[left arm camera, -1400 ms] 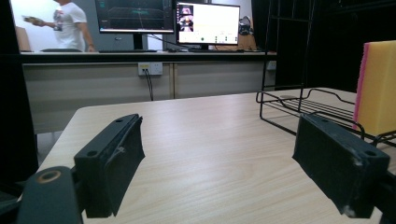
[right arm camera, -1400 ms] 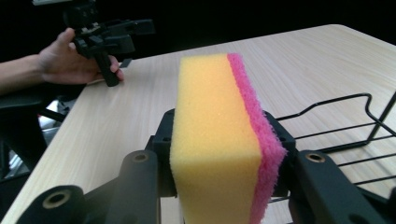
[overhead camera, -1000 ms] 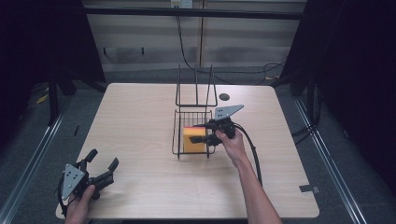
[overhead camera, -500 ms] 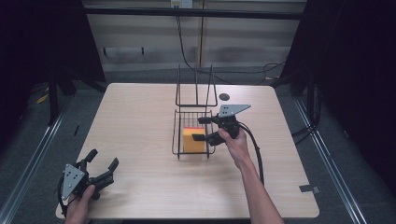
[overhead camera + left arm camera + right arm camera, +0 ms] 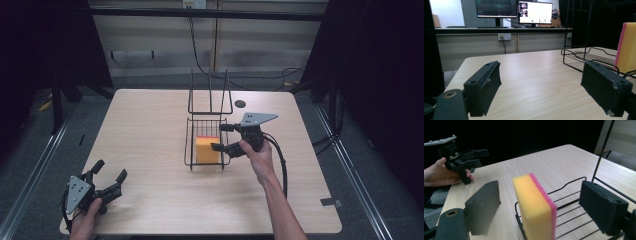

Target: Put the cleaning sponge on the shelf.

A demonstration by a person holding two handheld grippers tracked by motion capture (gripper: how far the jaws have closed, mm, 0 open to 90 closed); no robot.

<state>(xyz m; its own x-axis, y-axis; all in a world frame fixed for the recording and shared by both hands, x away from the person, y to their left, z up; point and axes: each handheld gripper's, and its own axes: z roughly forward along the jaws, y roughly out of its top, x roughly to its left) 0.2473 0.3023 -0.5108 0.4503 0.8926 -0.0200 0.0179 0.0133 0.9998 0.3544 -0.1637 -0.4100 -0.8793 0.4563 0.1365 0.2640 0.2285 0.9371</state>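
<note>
A yellow sponge (image 5: 207, 150) with a pink scouring side stands on edge in a black wire basket (image 5: 189, 145) at mid-table. My right gripper (image 5: 218, 137) hovers just right of the basket. Its jaws have just been opening and now stand wide. In the right gripper view the sponge (image 5: 536, 205) sits between the black pads (image 5: 484, 205), and neither pad touches it. My left gripper (image 5: 111, 170) rests open and empty at the table's near left corner, aimed toward the basket (image 5: 586, 53) and sponge (image 5: 626, 47). The right gripper view also catches that left gripper (image 5: 464, 157) farther off.
The basket's tall wire back (image 5: 210, 95) rises behind the sponge. A small black disc (image 5: 240, 103) lies on the table beyond it. A bit of dark tape (image 5: 330, 202) sits near the front right corner. Monitors (image 5: 514, 10) stand on a desk past the table.
The right gripper's jaws spread apart and let go of the sponge, then drew up and slightly right. The sponge stays standing in the basket. The left hand has not moved.
</note>
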